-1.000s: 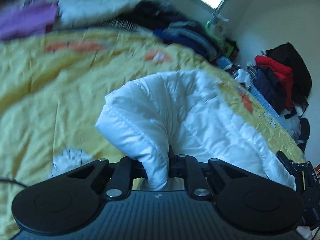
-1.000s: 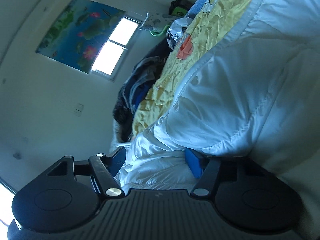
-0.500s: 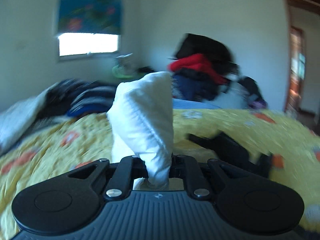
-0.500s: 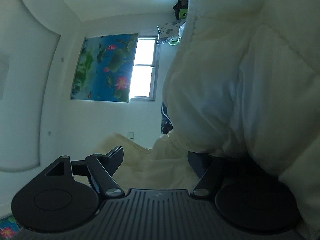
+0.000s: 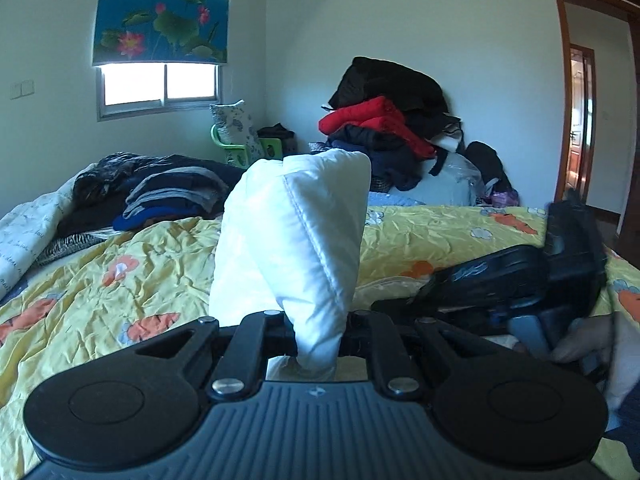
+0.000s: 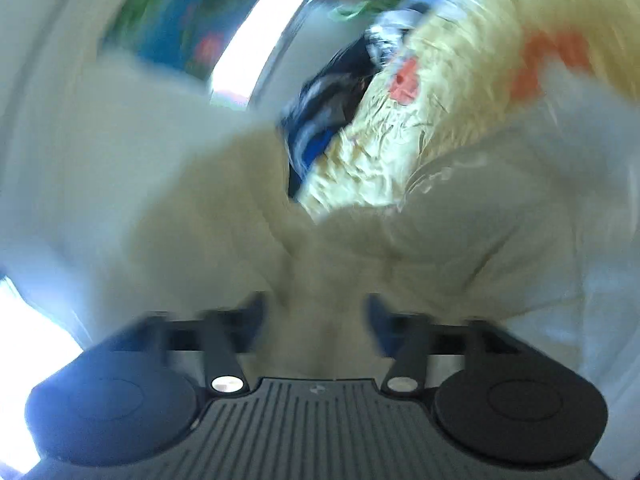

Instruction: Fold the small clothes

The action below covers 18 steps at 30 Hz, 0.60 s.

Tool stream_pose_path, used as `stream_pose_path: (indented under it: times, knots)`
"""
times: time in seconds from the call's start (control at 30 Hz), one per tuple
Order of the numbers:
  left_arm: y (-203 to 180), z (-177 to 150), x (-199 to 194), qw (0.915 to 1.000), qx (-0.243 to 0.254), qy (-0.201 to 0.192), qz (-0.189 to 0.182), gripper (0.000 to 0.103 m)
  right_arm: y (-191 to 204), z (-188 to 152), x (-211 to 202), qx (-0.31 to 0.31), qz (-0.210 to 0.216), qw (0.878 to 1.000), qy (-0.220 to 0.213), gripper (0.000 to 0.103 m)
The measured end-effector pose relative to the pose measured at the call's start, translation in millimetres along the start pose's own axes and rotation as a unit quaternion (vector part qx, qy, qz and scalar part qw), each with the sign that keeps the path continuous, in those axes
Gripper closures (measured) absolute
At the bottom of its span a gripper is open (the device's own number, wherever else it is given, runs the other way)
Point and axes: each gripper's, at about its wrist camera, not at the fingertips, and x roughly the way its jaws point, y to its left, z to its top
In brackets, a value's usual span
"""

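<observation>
A white quilted jacket (image 5: 292, 232) is the garment in hand. My left gripper (image 5: 316, 328) is shut on a bunched fold of it, which stands up above the yellow carrot-print bedspread (image 5: 100, 280). My right gripper shows low at the right of the left wrist view (image 5: 520, 280), close beside the left one. In the blurred right wrist view my right gripper (image 6: 316, 320) has its fingers close together with the white jacket (image 6: 460, 232) between them. The rest of the jacket is hidden below the grippers.
Folded dark clothes (image 5: 168, 196) lie at the far left of the bed. A heap of black, red and navy coats (image 5: 388, 120) stands against the far wall. A green chair (image 5: 244, 144) is under the window. An open doorway (image 5: 580, 120) is at the right.
Both grippers have lifted the jacket off the bed and my left view has swung up from the bedspread to the room. My right gripper has narrowed onto the jacket and is moving fast.
</observation>
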Motion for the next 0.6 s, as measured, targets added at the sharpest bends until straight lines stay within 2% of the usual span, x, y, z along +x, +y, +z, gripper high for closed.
stream_pose_path:
  times: [0.07, 0.1, 0.17, 0.2, 0.27, 0.3, 0.33, 0.4, 0.43, 0.47, 0.5, 0.57, 0.6]
  knots:
    - [-4, 1, -1, 1.0, 0.007, 0.001, -0.007, 0.091, -2, 5, 16, -0.017, 0.012, 1.0, 0.016, 0.088]
    - [-8, 2, -2, 0.9999, 0.012, -0.001, -0.012, 0.091, -5, 2, 27, -0.018, 0.003, 0.999, 0.03, 0.088]
    - [-20, 2, -1, 0.9991, 0.034, -0.003, -0.026, 0.091, -15, -2, 63, -0.013, -0.03, 0.995, 0.091, 0.085]
    - [-27, 0, 2, 0.9983, 0.05, -0.001, -0.031, 0.091, -19, -6, 77, -0.015, -0.052, 0.993, 0.108, 0.096]
    - [-38, -3, 4, 0.9967, 0.068, 0.005, -0.045, 0.091, -29, -5, 75, 0.026, -0.034, 0.994, 0.099, 0.091]
    - [-43, -5, 2, 0.9957, 0.075, 0.004, -0.055, 0.091, -36, -2, 62, 0.065, -0.007, 0.994, 0.085, 0.085]
    - [-50, -8, -2, 0.9942, 0.087, 0.0, -0.063, 0.091, -43, 0, 44, 0.098, 0.01, 0.993, 0.061, 0.084]
    - [-64, -14, -7, 0.9891, 0.122, -0.012, -0.083, 0.091, -49, 3, -6, 0.119, 0.029, 0.992, 0.001, 0.082]
    - [-74, -20, -9, 0.9849, 0.145, -0.015, -0.093, 0.091, -52, 3, -30, 0.117, 0.032, 0.992, -0.023, 0.078]
    - [-85, -27, -10, 0.9793, 0.174, -0.016, -0.102, 0.091, -54, 1, -57, 0.112, 0.022, 0.992, -0.044, 0.074]
    - [-95, -35, -9, 0.9719, 0.207, -0.014, -0.112, 0.091, -57, -2, -82, 0.104, -0.002, 0.993, -0.062, 0.065]
    - [-118, -60, -4, 0.952, 0.278, -0.002, -0.129, 0.091, -65, -10, -129, 0.09, -0.079, 0.987, -0.106, 0.058]
    - [-127, -73, -1, 0.9418, 0.305, 0.003, -0.141, 0.091, -71, -14, -148, 0.089, -0.117, 0.981, -0.126, 0.058]
